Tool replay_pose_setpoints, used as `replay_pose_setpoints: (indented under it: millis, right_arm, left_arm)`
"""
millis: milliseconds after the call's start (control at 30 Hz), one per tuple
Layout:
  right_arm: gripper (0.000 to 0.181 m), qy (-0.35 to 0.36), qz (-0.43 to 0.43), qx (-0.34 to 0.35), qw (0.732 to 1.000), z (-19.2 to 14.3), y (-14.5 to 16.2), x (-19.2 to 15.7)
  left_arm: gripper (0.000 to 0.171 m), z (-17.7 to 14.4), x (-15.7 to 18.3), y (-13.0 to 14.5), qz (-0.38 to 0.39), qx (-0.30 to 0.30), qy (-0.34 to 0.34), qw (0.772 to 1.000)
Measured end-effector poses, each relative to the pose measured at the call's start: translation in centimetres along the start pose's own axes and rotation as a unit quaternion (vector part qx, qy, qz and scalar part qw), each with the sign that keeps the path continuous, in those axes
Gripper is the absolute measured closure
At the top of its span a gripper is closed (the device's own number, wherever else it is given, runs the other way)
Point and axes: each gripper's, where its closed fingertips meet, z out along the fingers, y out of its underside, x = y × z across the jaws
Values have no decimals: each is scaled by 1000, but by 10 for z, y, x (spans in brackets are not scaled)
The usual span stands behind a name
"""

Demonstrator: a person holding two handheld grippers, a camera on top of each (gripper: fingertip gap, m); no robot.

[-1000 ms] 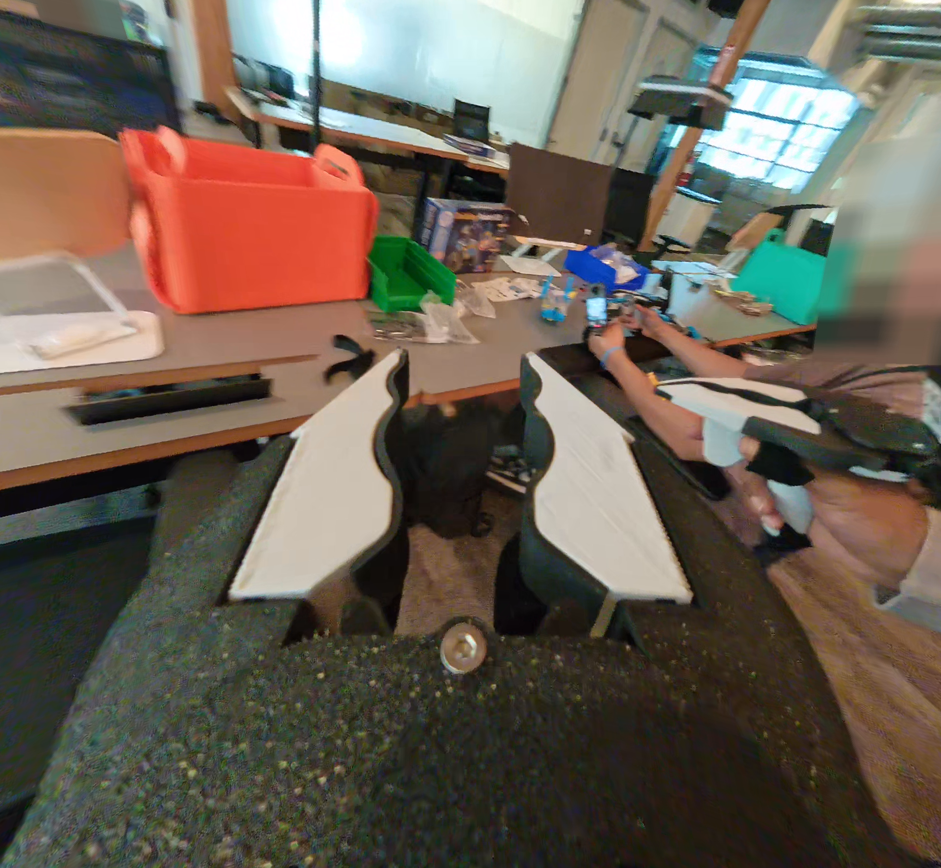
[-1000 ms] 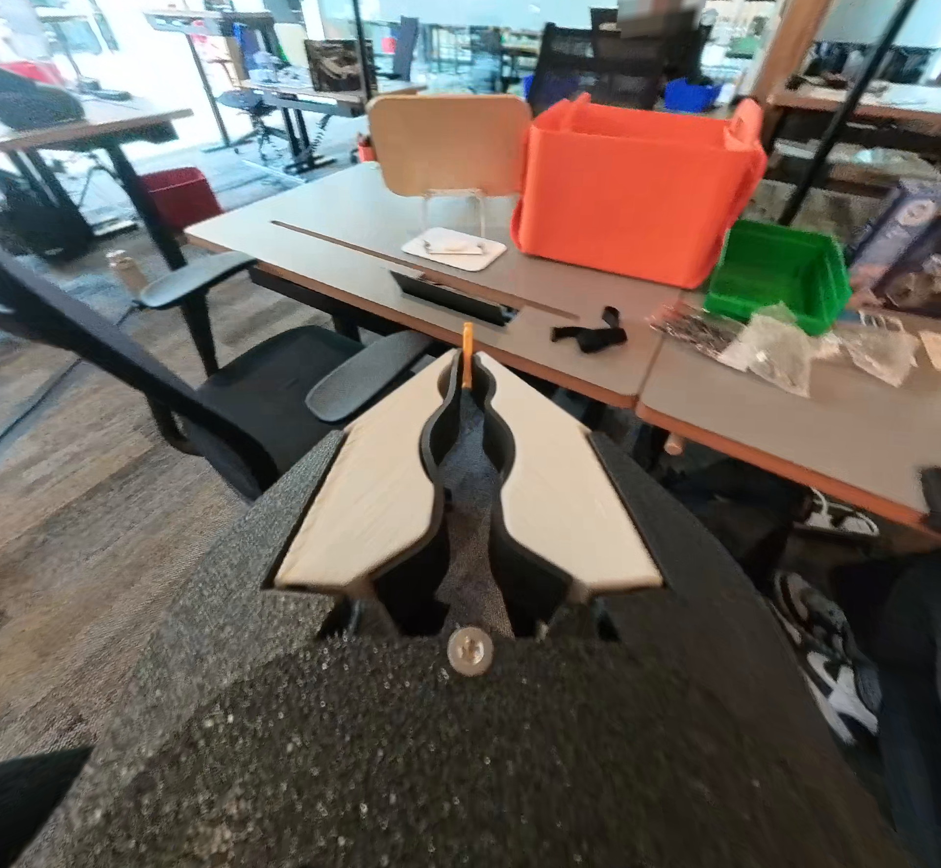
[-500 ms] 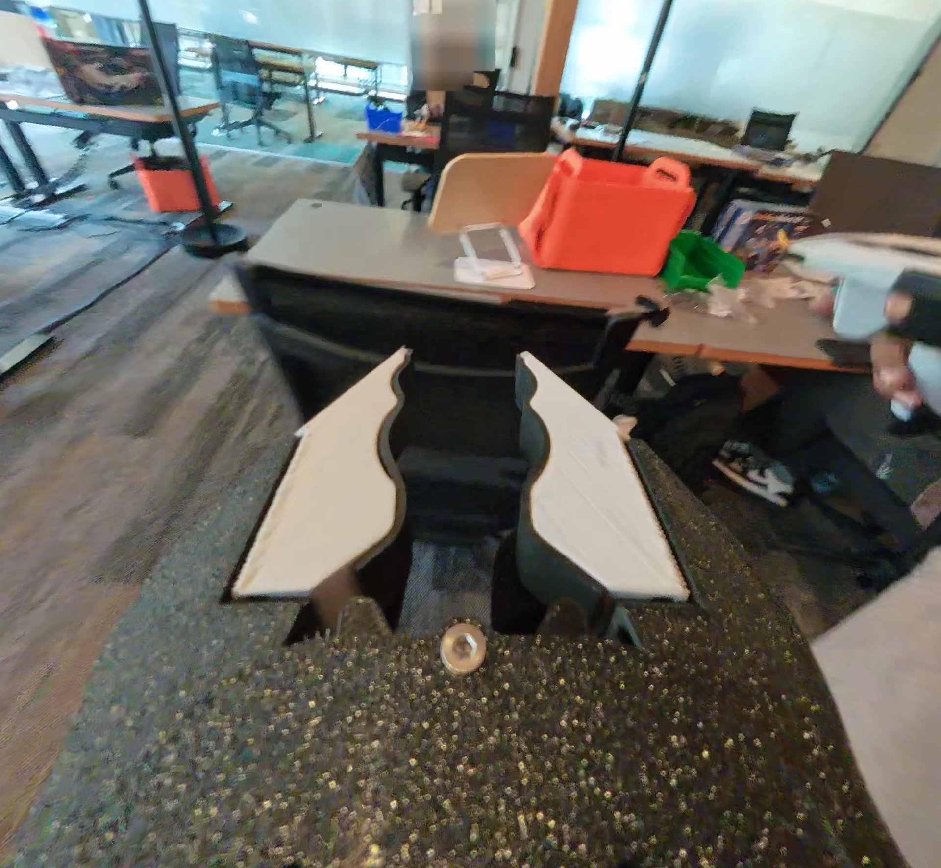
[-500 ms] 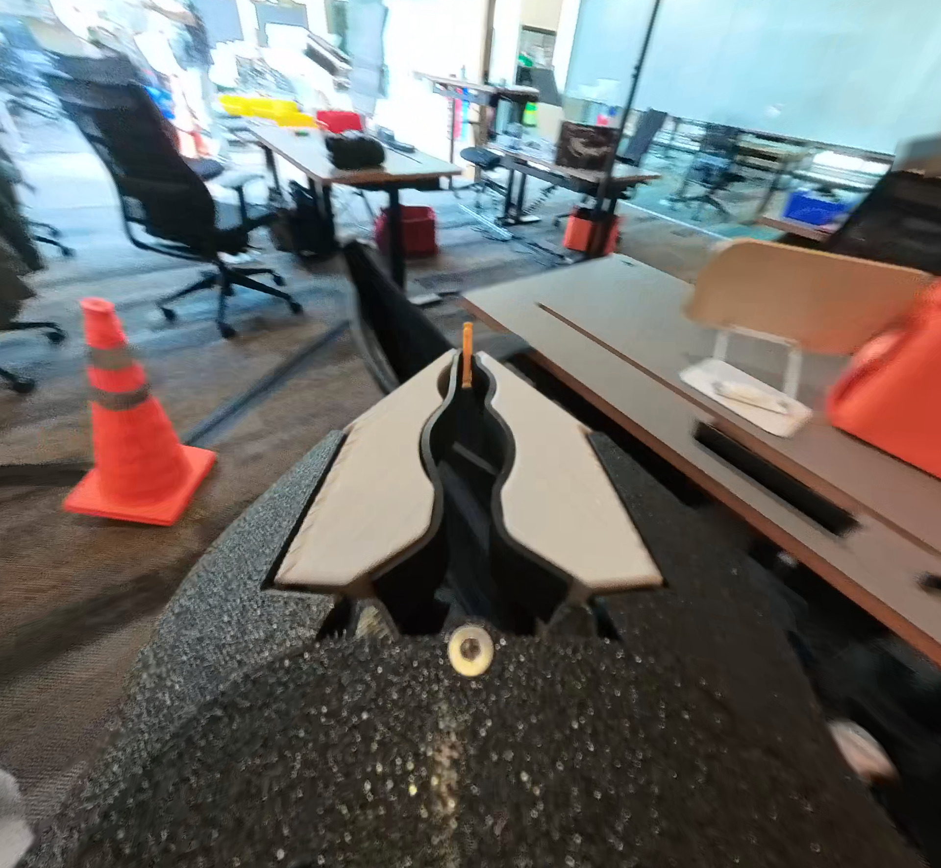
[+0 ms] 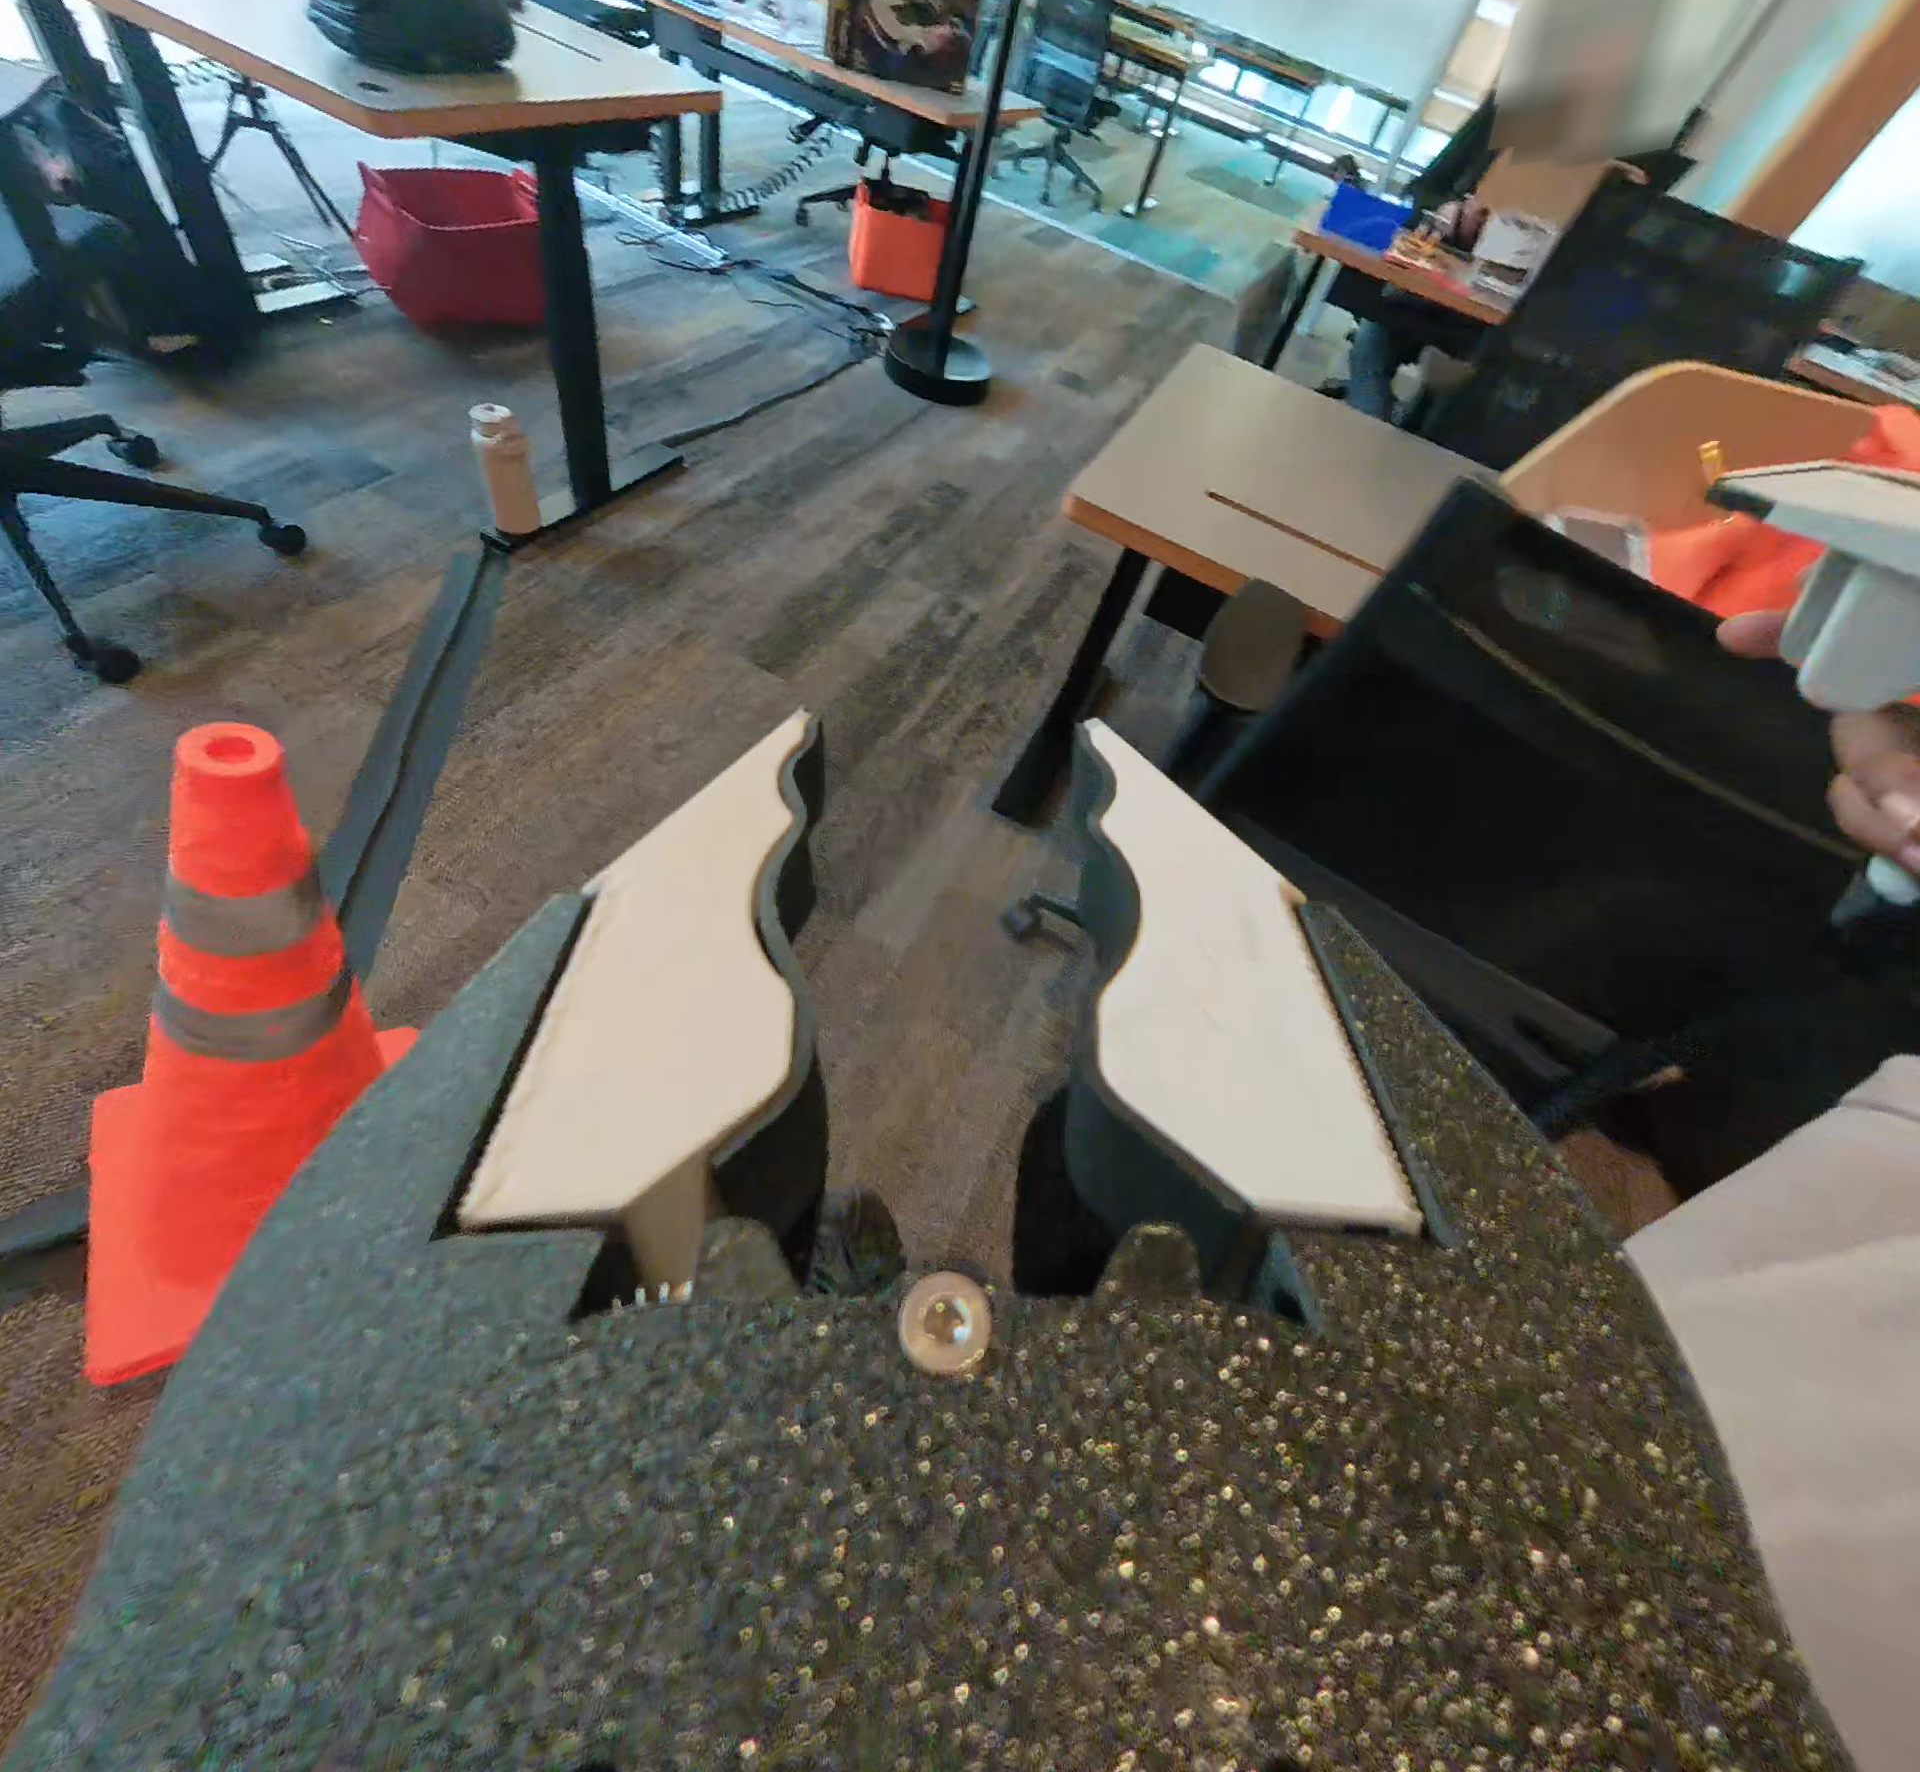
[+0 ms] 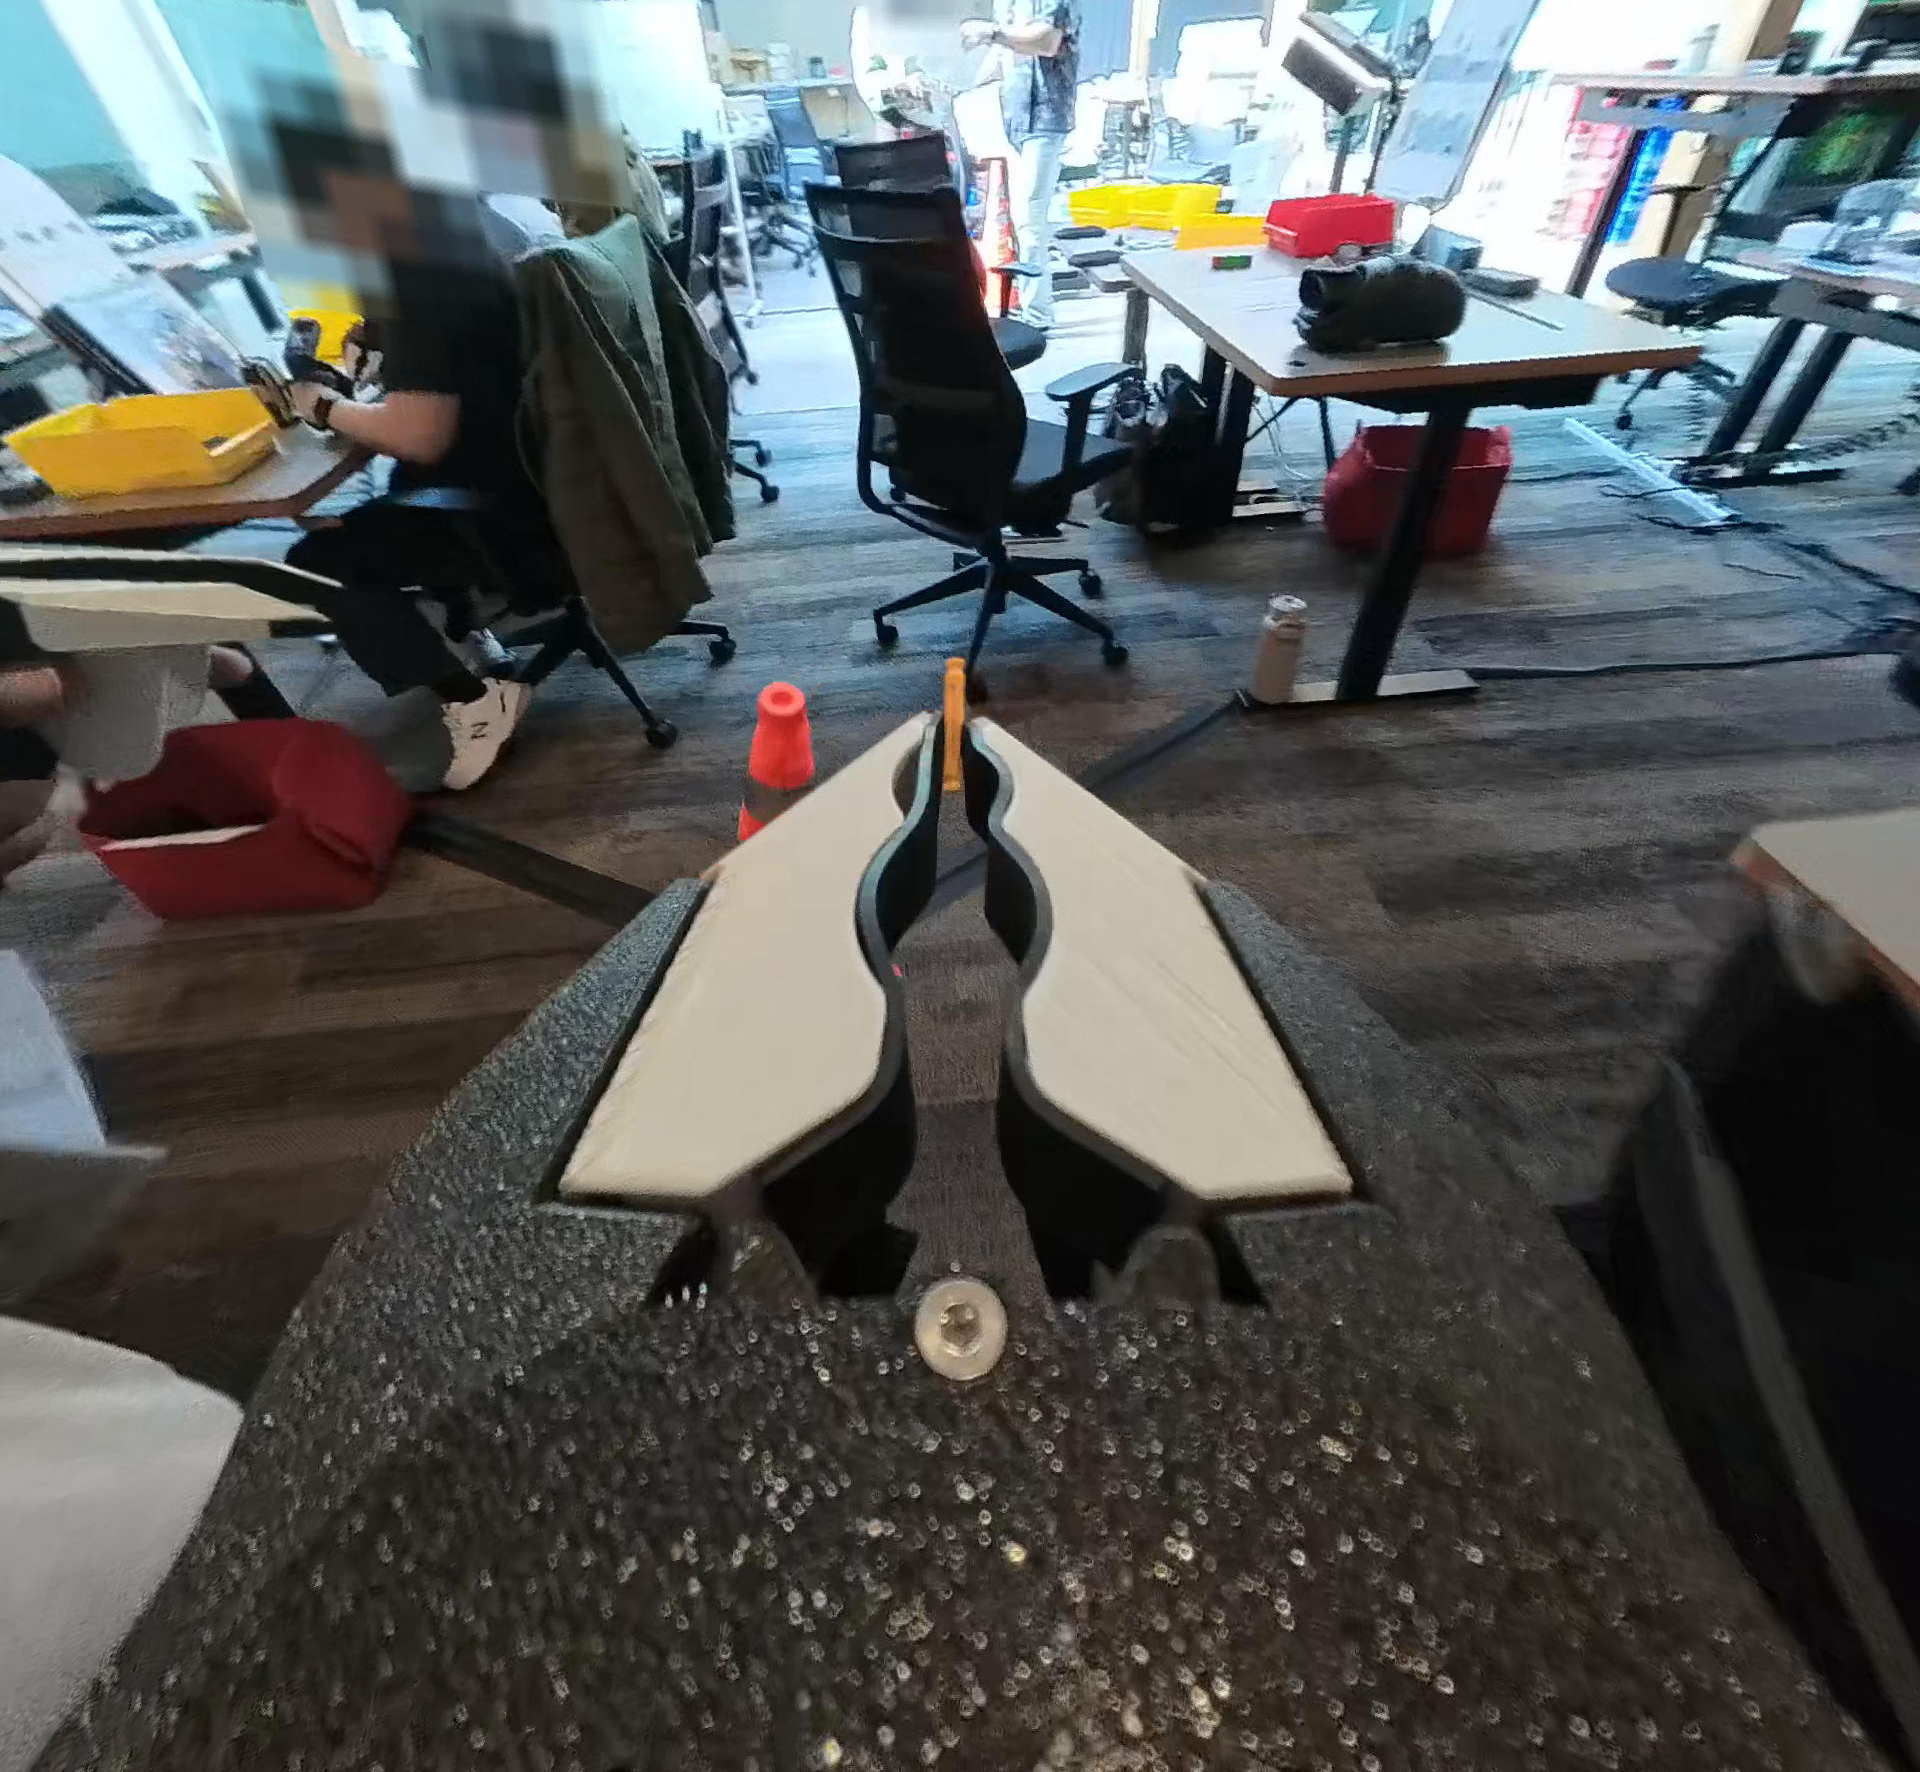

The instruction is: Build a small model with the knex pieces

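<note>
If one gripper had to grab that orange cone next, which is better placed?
Left, probably: the left gripper is open and empty, with the orange cone close beside it. The right gripper is shut on an orange stick.

Daylit interior, bright overall. Strongest light comes from windows [image 6: 1662,8] far beyond the fingertips, blown out to white glare in the right wrist view. Floor [image 5: 831,579] ahead of the fingers evenly lit, shadows soft. Wide-angle bend strong at the edges; desk [image 5: 416,39] lines curve. Slight motion blur on the white fingers [image 5: 665,995] and on things to either side. Speckled glints on the housing behind the fingers.
</note>
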Motion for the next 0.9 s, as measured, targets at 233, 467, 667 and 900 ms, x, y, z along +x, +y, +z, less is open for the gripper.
replay_pose_setpoints:
  millis: [233,467,667,900]
  right_arm:
    - [179,-54,-21,25,998,240,-20,49]
    - [179,-107,-79,65,989,426,-112,97]
    - [179,-63,-27,14,998,545,-94,168]
    - [179,46,43,-22,998,698,-104,237]
  left_arm:
    - [125,89,-154,-83,6,-18,-101,995]
    - [126,166,-308,-183,-11,28,-181,983]
    - [126,313,-407,-208,-26,17,-137,990]
    - [126,521,-537,-310,-30,13,-6,999]
